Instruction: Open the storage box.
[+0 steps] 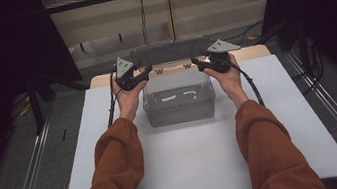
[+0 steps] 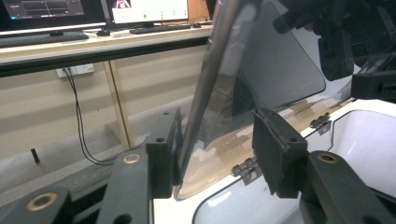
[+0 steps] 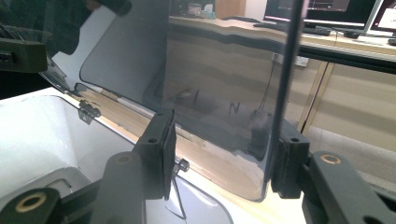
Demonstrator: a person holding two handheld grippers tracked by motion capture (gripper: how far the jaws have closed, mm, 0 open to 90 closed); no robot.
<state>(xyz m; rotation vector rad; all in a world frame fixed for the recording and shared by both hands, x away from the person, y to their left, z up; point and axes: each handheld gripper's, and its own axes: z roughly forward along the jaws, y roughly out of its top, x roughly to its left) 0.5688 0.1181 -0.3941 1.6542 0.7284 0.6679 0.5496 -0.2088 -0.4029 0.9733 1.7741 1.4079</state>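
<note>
A clear box [image 1: 179, 104] sits mid-surface [image 1: 201, 160], its smoky lid [image 1: 170, 51] raised upright along the far hinged edge. Each short lid end is straddled by open tongs, left tongs [image 1: 147, 71] and right tongs [image 1: 195, 61], equally near.

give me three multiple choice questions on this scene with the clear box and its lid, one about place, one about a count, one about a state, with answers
1. Where does the clear box stand?
A. on the white table top
B. on the floor
C. on a shelf

2. How many grippers are at the lid?
A. none
B. one
C. two

3. How is the lid?
A. shut flat on the box
B. raised on its hinges
C. lying apart on the table

Answers:
1 A, the box rests on the white table.
2 C, the left gripper and the right gripper each meet one end of the lid.
3 B, the lid stands up from the hinges at the back rim.
</note>
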